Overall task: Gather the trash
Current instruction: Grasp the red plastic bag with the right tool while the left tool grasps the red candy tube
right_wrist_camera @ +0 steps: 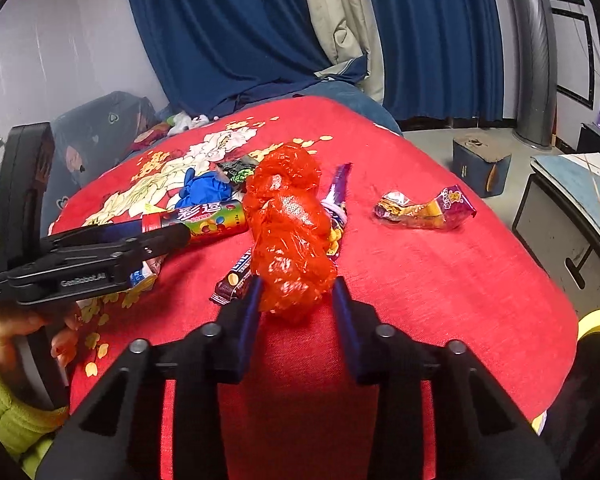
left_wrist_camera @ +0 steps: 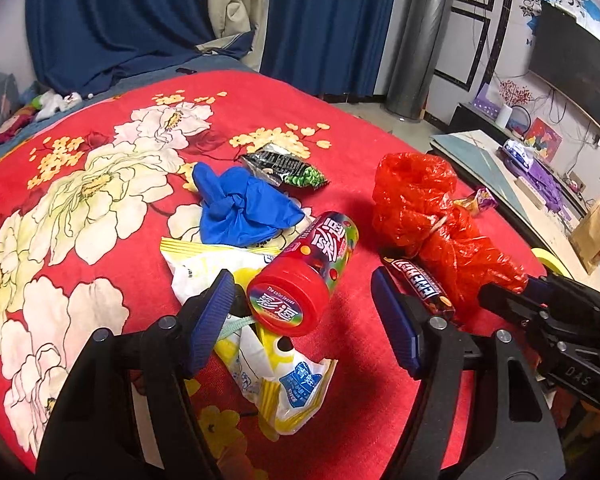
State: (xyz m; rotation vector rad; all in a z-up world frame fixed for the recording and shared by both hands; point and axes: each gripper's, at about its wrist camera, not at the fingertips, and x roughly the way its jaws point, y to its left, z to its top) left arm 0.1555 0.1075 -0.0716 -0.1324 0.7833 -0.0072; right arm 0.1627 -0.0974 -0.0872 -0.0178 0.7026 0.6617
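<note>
Two tongs are working over a red floral blanket (left_wrist_camera: 340,128) that is covering what looks like a bed. I am holding the left tongs (left_wrist_camera: 304,300) wide apart, their blue pads (left_wrist_camera: 214,320) flanking the red-capped candy tube (left_wrist_camera: 304,272), which is lying on its side with the cap toward the camera; neither pad is touching it as far as I can tell. Under the tube a yellow and white snack wrapper (left_wrist_camera: 284,384) is lying flat, and just behind it a knotted blue glove (left_wrist_camera: 244,212) is resting beside a black and green snack packet (left_wrist_camera: 288,168).

I am keeping the right tongs (right_wrist_camera: 296,296) part-way apart, straddling the near end of the crumpled red plastic bag (right_wrist_camera: 288,232); whether the pads are pressing it I cannot tell. A Snickers bar (right_wrist_camera: 236,276) is poking out from under the bag's left side, and a purple wrapper (right_wrist_camera: 338,192) is lying against its right side. Well apart to the right, a purple and orange candy wrapper (right_wrist_camera: 424,208) is sitting alone on the blanket.
</note>
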